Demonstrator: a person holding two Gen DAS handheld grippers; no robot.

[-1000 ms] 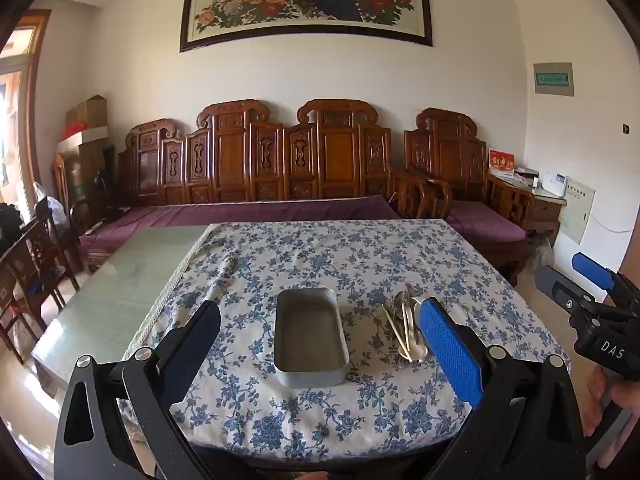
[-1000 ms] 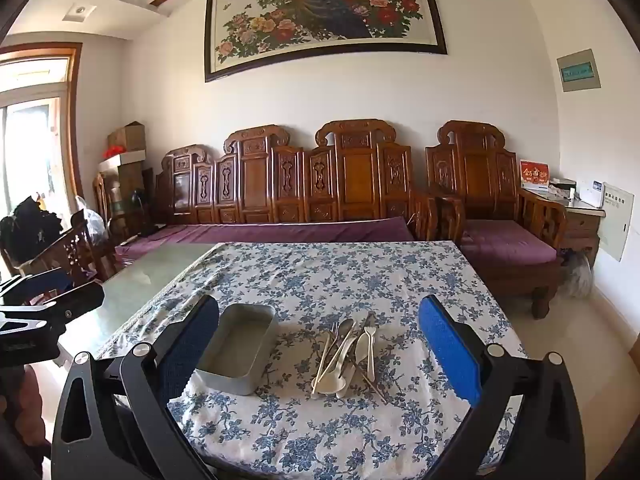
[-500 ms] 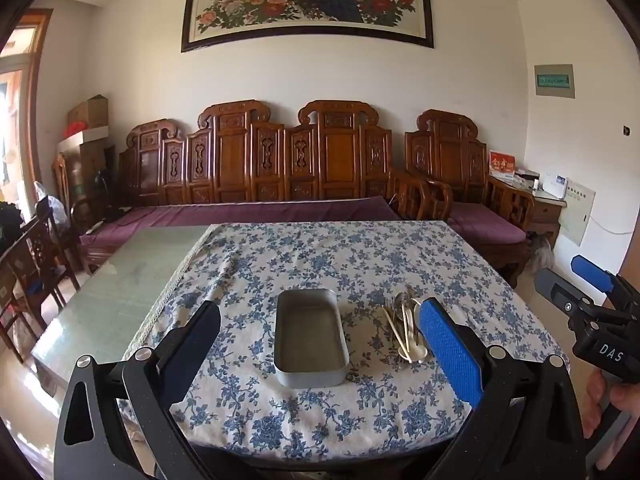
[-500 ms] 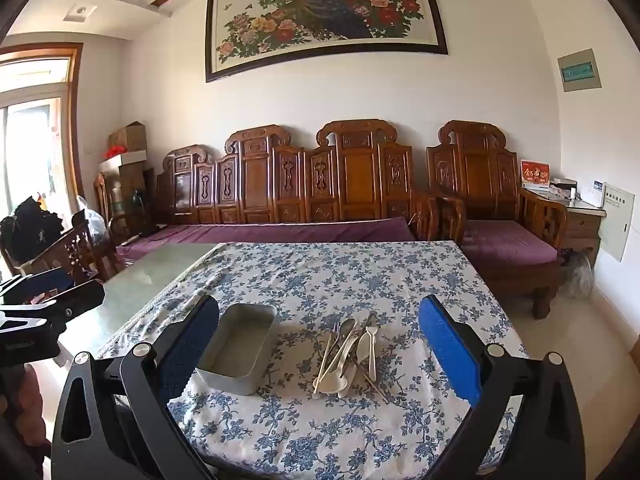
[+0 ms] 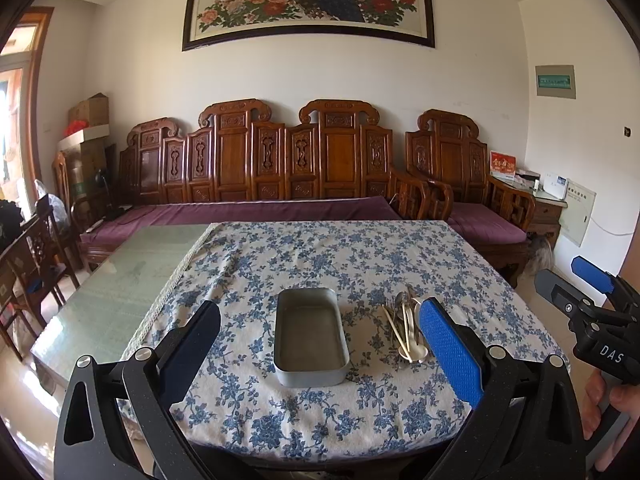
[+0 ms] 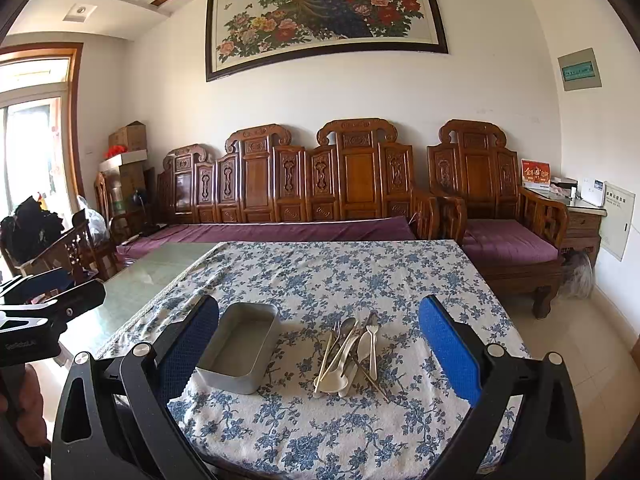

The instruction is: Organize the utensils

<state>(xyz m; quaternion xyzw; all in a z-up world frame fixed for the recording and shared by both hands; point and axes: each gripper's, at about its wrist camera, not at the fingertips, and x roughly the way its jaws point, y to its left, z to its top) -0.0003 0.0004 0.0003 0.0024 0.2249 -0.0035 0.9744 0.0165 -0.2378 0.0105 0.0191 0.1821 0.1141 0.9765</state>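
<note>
Utensil pile (image 6: 352, 354) lay at lower centre of the right view, between the wide, empty right fingers (image 6: 448, 356), handles running away from the camera, tin (image 6: 240, 354) just left; left gripper (image 5: 320, 356), also wide, faced the tin.

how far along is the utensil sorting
Nothing looks done yet: the metal tin sits empty on the floral tablecloth. Nothing is in hand either; the left gripper and right gripper both hover short of the table with jaws wide open. All of it is left: the pile of utensils lies loose beside the tin.
</note>
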